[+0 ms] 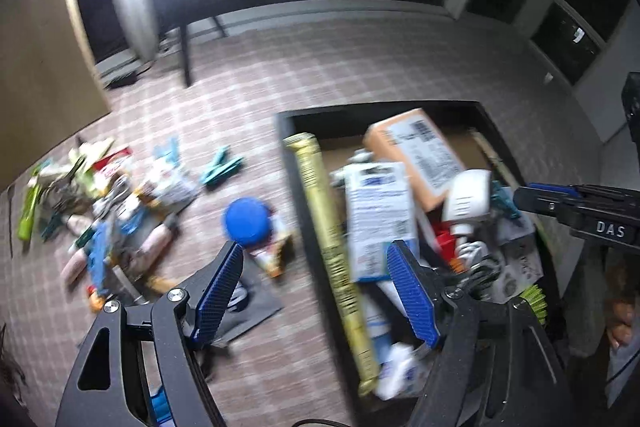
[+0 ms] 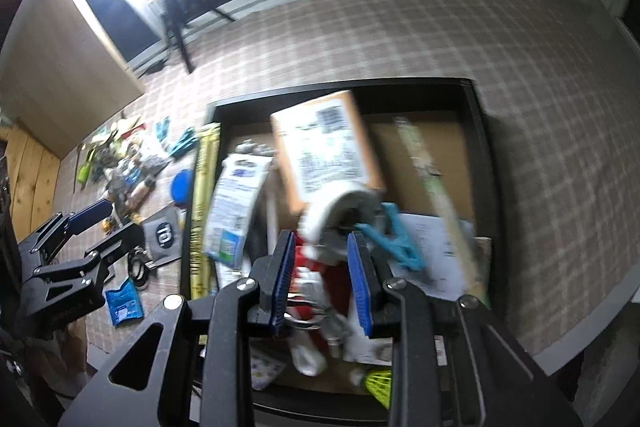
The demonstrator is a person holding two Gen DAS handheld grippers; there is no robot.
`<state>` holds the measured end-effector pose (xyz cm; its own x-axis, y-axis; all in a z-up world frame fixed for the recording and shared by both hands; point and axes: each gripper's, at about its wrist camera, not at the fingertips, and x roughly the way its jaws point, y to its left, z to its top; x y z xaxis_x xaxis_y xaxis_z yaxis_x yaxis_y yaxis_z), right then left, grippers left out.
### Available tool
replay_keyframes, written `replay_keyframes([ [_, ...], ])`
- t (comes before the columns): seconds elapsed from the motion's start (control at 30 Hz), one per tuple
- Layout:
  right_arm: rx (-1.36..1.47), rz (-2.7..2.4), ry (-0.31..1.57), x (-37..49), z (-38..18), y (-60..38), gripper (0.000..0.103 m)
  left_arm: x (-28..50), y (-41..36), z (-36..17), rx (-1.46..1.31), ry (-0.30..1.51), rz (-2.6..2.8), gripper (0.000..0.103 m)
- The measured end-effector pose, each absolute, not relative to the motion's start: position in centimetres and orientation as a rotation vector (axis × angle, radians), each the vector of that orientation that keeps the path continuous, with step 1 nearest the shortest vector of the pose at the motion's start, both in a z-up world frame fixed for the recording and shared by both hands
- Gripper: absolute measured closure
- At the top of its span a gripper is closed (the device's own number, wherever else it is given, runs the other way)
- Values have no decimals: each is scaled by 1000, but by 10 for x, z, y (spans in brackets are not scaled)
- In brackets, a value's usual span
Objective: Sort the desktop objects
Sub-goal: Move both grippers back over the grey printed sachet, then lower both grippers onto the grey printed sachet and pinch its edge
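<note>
Left wrist view: the left gripper is seen with its blue-padded jaws spread wide and nothing between them, hanging over the left wall of a black box that is set on a checked cloth. One pad is placed over the cloth, the other over the box's contents. Inside the box a long gold tube is laid along the left wall, beside a white and blue packet, an orange carton and a white tape dispenser. Left of the box, on the cloth, a blue round lid, a teal clip and a blurred heap of small items are spread. Right wrist view: the right gripper is held over the box with its jaws partly parted and nothing pressed between the pads; a red and white item is seen below the gap, lying in the box. A second teal clip is lying just beside the dispenser. Both views are blurred by motion.
</note>
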<state>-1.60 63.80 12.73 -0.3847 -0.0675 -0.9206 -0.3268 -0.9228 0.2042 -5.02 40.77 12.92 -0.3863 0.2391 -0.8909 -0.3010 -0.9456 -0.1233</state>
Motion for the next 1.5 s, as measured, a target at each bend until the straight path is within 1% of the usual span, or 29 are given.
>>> replay_keyframes([
  [0.33, -1763, 2533, 449, -58, 123, 550, 76, -42, 288, 110, -1635, -42, 2497, 31],
  [0.6, -1915, 2570, 352, -88, 105, 475, 75, -29, 201, 90, -1755, -139, 2560, 31],
  [0.63, -1934, 2565, 346, -91, 101, 468, 74, -27, 191, 87, -1773, -156, 2561, 31],
  [0.7, -1982, 2555, 340, -98, 93, 453, 61, -23, 177, 81, -1801, -174, 2565, 30],
  [0.77, -2020, 2544, 335, -105, 83, 440, 59, -19, 162, 73, -1835, -199, 2566, 30],
  [0.87, -2062, 2511, 302, -114, 68, 426, 58, -16, 148, 59, -1894, -226, 2546, 30],
  [1.03, -2114, 2436, 331, -125, 45, 417, 56, -14, 140, 38, -1970, -251, 2510, 29],
  [1.3, -2131, 2344, 351, -134, 23, 415, 49, -16, 155, 8, -2075, -193, 2444, 28],
  [1.5, -2115, 2291, 240, -140, 11, 410, 45, -20, 158, 4, -2078, -201, 2458, 26],
])
